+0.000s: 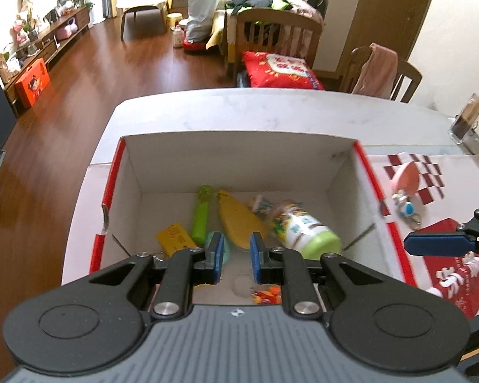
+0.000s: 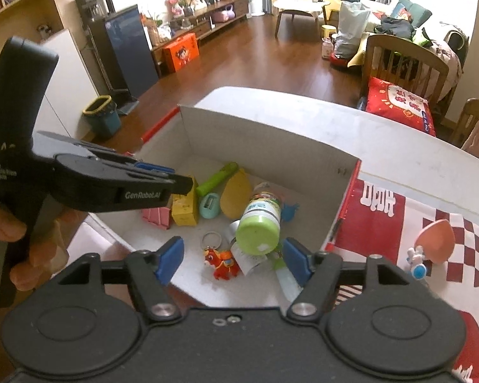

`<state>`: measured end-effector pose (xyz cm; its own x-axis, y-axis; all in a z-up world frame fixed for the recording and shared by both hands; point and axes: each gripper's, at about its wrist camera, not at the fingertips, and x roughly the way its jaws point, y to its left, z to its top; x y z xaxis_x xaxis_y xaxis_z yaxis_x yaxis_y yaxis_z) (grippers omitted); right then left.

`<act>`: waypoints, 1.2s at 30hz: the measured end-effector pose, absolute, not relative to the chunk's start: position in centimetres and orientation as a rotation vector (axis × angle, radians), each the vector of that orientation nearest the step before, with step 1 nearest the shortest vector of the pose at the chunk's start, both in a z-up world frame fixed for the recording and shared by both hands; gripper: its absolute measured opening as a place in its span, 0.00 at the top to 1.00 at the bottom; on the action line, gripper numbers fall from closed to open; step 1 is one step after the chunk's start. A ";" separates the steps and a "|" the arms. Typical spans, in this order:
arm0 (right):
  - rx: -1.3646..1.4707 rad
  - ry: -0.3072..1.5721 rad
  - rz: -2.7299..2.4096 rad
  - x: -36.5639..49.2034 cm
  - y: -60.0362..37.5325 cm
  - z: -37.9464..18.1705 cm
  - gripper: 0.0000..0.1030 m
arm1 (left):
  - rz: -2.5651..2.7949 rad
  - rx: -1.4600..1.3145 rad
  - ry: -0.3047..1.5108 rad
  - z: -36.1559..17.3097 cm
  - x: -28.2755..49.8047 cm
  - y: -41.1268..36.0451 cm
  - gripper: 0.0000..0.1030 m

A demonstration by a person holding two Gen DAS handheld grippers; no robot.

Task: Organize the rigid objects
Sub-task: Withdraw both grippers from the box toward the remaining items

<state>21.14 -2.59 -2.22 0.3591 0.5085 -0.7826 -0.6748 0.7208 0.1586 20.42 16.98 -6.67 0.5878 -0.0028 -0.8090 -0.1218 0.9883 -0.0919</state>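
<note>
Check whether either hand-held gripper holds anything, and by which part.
Nothing is held. The left hand-held gripper is shut and empty; the right is open above the bottle.

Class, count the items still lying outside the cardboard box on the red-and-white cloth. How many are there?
2: a pink spoon-shaped piece and, just below it, a small blue-and-white toy figure, both right of the box. Others may lie out of view.

Box (image 2: 265, 134) open on top, floor crowded
Bottle (image 2: 260, 223) lies below right jaws; bare floor just beyond left jaws' near side.
</note>
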 end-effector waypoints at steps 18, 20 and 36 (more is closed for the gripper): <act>-0.148 0.824 0.761 19.5 -15.6 -0.8 0.19 | 0.018 -0.169 0.907 -5.1 18.5 8.7 0.83; -0.149 0.821 0.748 19.6 -17.1 -0.9 0.18 | 0.006 -0.158 0.903 -5.1 18.5 7.4 0.83; -0.130 0.817 0.688 23.7 -27.2 -2.9 0.06 | -0.039 -0.172 0.827 -5.7 20.8 -2.2 0.26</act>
<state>23.65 -27.25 -2.85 0.4824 0.5145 -0.7089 -0.6110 0.7776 0.1486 20.78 -2.19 -5.68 0.6770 -0.1017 -0.7289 -0.0325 0.9853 -0.1677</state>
